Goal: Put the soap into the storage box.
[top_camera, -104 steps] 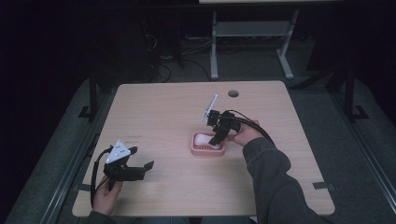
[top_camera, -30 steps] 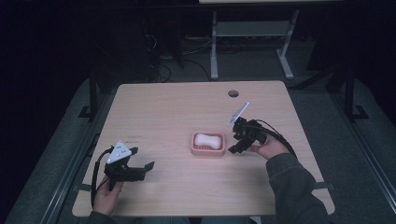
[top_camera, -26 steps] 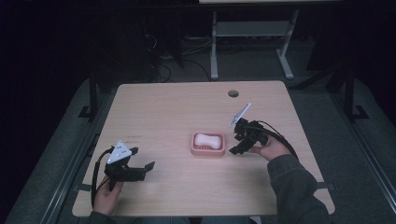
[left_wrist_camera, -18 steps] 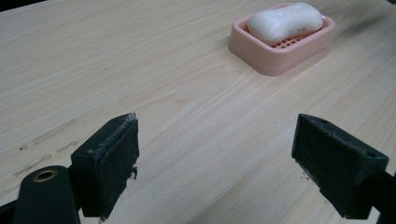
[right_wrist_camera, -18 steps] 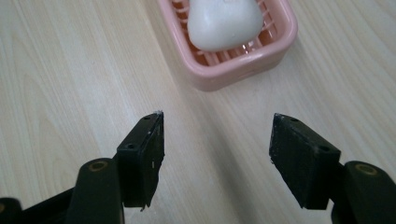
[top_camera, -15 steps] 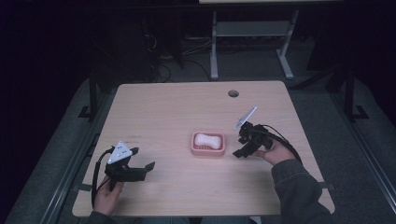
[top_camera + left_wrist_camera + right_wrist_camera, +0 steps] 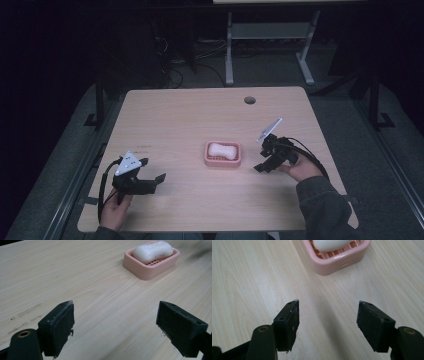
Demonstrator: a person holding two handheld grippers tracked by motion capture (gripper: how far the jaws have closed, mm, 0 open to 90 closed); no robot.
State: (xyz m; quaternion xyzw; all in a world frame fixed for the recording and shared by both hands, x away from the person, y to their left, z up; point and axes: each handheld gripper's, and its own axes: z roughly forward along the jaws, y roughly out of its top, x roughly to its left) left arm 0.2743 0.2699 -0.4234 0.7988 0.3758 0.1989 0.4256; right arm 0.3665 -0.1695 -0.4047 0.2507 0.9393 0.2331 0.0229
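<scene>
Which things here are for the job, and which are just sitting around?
For the job:
- white soap
- pink soap dish
- right tool, jaws apart, nothing between them
- left tool, open

Just sitting around:
- table with its cable hole
- metal stand behind

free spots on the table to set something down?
Bare: the far half between the soap dish and cable hole, and the near strip between left claw and right claw. Tight only between dish and right claw.
</scene>
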